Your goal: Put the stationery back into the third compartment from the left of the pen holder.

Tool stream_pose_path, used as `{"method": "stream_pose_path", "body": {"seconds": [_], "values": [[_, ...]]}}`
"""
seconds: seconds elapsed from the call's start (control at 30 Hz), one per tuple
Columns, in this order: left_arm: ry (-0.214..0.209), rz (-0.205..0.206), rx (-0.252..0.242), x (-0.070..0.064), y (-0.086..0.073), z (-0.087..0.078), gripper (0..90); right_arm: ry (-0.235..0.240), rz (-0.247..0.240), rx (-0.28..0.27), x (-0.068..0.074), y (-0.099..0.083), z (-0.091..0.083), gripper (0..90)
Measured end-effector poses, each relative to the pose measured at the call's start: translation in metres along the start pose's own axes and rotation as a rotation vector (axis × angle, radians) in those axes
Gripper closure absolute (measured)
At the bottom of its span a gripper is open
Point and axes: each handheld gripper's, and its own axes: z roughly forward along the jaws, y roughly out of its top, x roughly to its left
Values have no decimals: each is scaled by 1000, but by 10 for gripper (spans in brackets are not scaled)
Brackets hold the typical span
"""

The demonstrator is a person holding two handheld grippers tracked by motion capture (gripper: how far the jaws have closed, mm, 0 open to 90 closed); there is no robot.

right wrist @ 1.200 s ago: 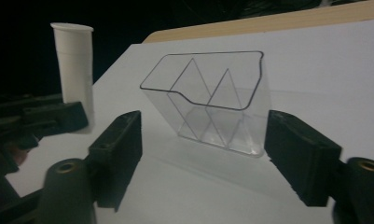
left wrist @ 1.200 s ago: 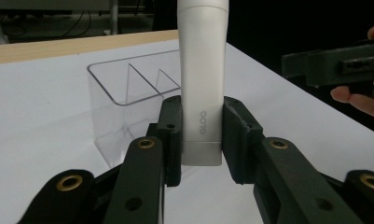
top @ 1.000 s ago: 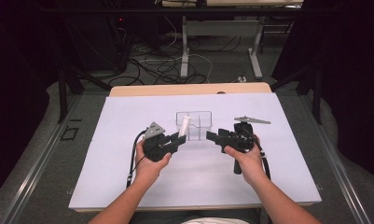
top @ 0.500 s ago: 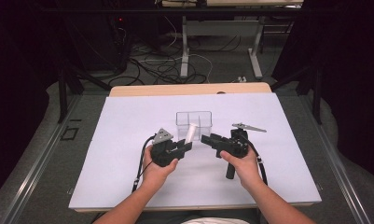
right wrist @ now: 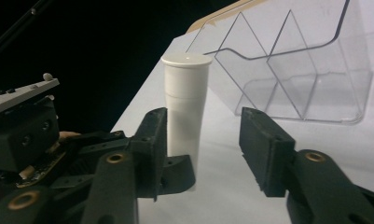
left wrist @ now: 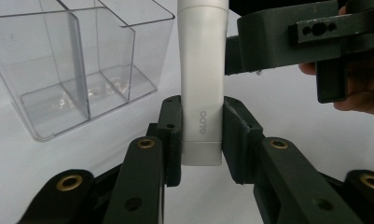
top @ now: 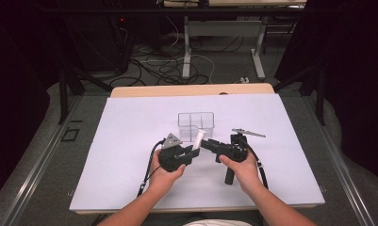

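Note:
My left gripper (top: 192, 149) is shut on the lower end of a white tube (top: 199, 137) marked GLOO (left wrist: 202, 84), holding it upright and slightly tilted above the white table cover. My right gripper (top: 206, 143) is open. In the right gripper view the tube's capped upper part (right wrist: 185, 102) stands between my right gripper's (right wrist: 203, 144) jaws, close to the left one. A clear plastic box (top: 196, 125) with several compartments sits just behind both grippers. It looks empty in the left gripper view (left wrist: 77, 60).
A white sheet (top: 130, 141) covers the table, with a strip of wooden tabletop (top: 191, 90) showing at the far edge. Beyond it the floor holds cables (top: 168, 66) and the legs of another table (top: 186, 52). Dark stands flank both sides.
Both hands have moved inward and met in front of the clear box. The left gripper brought the white tube between the right gripper's open jaws.

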Motion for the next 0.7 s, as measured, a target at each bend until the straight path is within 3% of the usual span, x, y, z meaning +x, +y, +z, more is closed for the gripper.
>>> {"method": "stream_pose_path", "body": {"seconds": [0.27, 0.33, 0.7], "values": [[-15, 2, 8, -6, -2, 4, 710, 9, 22, 8, 2, -4, 3, 538], [-21, 25, 7, -7, -2, 5, 709, 13, 44, 6, 1, -5, 3, 557], [-39, 51, 27, -16, -3, 6, 709, 21, 85, 7, -3, -7, 3, 625]]}}
